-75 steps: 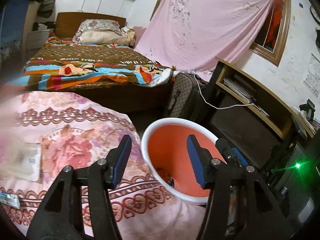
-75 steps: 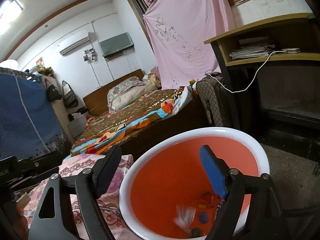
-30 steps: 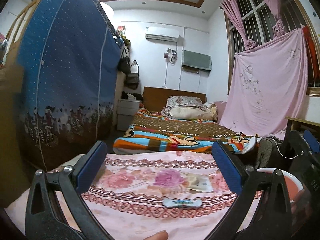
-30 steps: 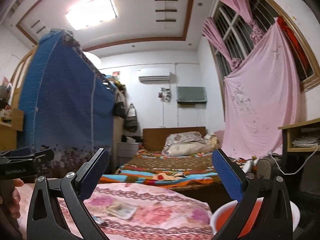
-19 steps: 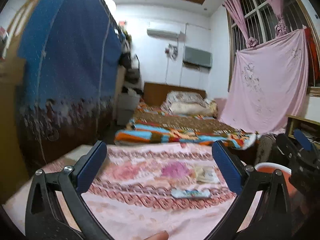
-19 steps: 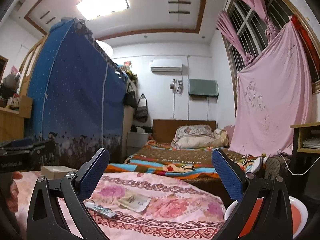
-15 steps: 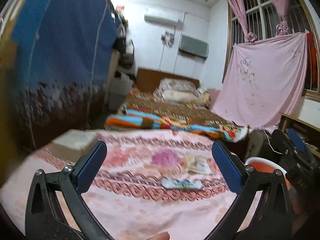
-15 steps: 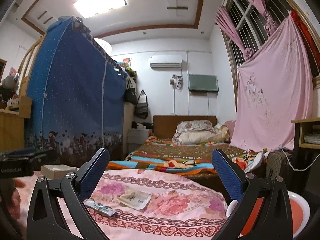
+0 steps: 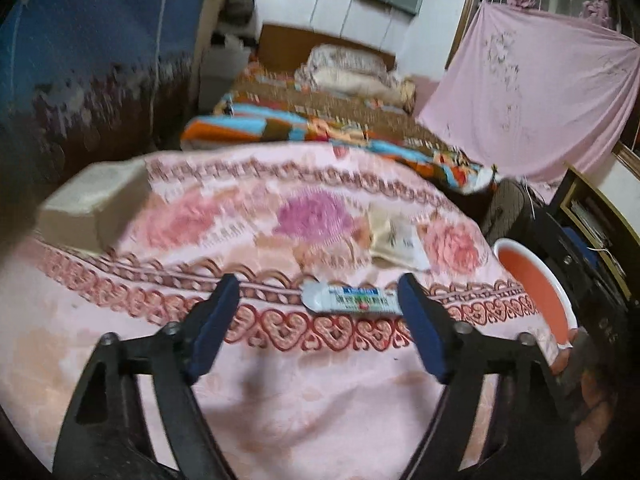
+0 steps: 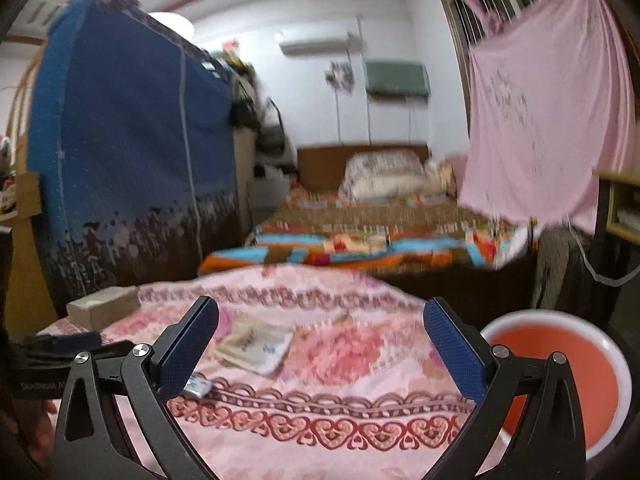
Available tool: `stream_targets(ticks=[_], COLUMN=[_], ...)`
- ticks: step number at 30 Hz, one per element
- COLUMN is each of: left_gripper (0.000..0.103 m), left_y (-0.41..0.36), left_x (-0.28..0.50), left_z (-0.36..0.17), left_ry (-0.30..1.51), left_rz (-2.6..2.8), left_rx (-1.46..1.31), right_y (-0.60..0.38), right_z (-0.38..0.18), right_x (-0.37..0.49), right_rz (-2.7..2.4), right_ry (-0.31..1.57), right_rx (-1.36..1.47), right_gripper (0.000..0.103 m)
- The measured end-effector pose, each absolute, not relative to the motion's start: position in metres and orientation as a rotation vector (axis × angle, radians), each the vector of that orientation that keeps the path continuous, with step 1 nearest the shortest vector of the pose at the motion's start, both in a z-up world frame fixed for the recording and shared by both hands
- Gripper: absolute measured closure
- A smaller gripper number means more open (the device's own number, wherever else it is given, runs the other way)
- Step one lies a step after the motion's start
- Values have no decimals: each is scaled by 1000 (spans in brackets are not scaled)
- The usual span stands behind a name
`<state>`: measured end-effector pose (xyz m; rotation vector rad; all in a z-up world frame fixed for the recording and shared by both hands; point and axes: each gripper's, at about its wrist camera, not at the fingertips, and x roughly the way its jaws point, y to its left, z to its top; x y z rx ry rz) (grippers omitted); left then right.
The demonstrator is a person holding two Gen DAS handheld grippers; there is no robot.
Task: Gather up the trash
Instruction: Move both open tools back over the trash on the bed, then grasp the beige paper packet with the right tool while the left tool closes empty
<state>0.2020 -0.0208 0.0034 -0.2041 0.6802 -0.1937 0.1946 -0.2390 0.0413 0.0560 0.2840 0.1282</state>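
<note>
On a table draped in a pink floral cloth [image 9: 280,380], a small white-and-blue tube [image 9: 349,298] lies flat with its long axis running across the left wrist view, its crimped white end toward that picture's left and its other end just at the right finger's tip. The left gripper [image 9: 316,320] points down at it, and its jaws have just been closing, though they stand apart with nothing pressed between the blue pads; the tube lies on the cloth just beyond the fingertips, toward the right-hand one. Past the tube rests a flat cream paper packet [image 9: 394,242], and far left of it a tan cardboard box [image 9: 94,204]. Right of the tube, off the table's edge, stands an orange bucket with a white rim [image 9: 536,292].

The right wrist view shows only the tube's white end [image 10: 198,385] peeking from behind the left finger of the right gripper [image 10: 320,352], whose jaws are spread wide and empty. That view alone takes in the ceiling light, the air conditioner [image 10: 314,42] and the tall blue fabric wardrobe [image 10: 128,152]. Both pictures are motion-blurred.
</note>
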Motion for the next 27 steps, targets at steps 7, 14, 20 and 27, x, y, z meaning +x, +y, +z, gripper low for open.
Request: stream_targets(ticks=[7,14,20,27], left_gripper=[58,59,92,103], left_y=[-40,-49,-54,-43], left_x=[223,240,247,245], left_z=[-15,-18,-19,-17], left_ry=[854,890,894,868], left_rz=[-247,-223,-214,-235], left_rx=[-235,-224,-188,-259], right_y=[-251,-253,-255,-258], right_z=[31,31,29,23], right_x=[216,215,215,232], right_rz=[128,126,128,128], right_ry=[437,442,453,530], right_rx=[119,128,132,152], right_gripper=[0,0,0,0])
